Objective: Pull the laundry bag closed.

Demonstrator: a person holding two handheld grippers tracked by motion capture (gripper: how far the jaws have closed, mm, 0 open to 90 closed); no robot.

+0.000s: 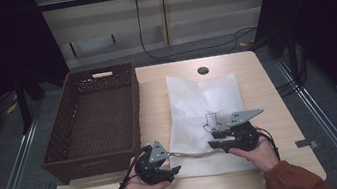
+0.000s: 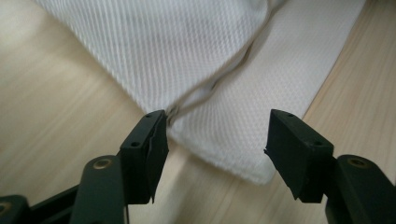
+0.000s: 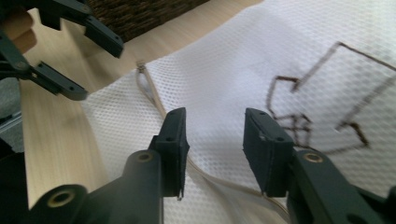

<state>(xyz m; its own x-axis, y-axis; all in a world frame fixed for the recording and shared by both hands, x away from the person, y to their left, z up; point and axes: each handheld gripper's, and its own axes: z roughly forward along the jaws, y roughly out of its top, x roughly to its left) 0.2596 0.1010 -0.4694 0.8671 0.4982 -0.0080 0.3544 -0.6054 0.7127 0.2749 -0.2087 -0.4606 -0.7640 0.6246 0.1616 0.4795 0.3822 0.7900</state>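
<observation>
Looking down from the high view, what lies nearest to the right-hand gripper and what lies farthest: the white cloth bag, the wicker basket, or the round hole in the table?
From the right gripper:
1. White cloth bag, directly beneath it.
2. Round hole, at the table's far edge.
3. Wicker basket, away on the left side.

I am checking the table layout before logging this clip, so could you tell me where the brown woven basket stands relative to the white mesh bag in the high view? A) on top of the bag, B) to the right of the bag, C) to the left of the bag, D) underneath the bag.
C: the brown woven basket stands on the left part of the table, while the white mesh bag lies flat to its right.
</observation>
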